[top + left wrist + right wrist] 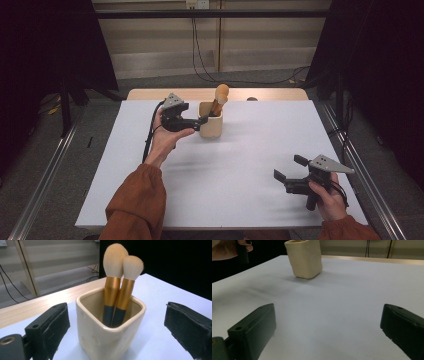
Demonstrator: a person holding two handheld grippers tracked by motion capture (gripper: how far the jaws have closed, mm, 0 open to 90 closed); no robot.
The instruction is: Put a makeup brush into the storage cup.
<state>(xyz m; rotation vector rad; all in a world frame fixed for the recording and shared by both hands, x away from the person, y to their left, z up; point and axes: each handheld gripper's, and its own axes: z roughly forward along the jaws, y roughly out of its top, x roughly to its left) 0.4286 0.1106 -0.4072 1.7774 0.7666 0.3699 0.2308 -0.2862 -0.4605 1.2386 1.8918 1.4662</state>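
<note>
High view: the cream holder (211, 126) stands upright on the white table (240, 190) at about 11 o'clock from the table's middle, near the far edge, with two makeup brushes (219, 100) standing in it, bristles up and leaning slightly toward 1 o'clock. The left gripper (196, 123) sits just beside the holder at its 9 o'clock side, pointing toward 3 o'clock, so the holder lies straight ahead of it. In the left gripper view the jaws stand spread wide, one pad at each side of the holder (110, 327) with a clear gap showing on both sides; nothing is pinched. The taller brush (112, 282) and the shorter brush (127, 287) rise side by side, touching, their long axes near vertical and their dark handles down inside the holder. The right gripper (287, 176) rests at about 4 o'clock on the table, well apart from the holder, which lies toward 10 o'clock from it; in the right gripper view its jaws are also spread, with bare table (332, 315) between them and the holder (304, 258) far off. The left hand (167, 140) is plainly the nearer one. As I judge it, whatever comes next hinges on that line: the holder sits directly between the left pads, so a straight close would take it by its side walls, while the brushes call for an approach from above along their upright axis.
</note>
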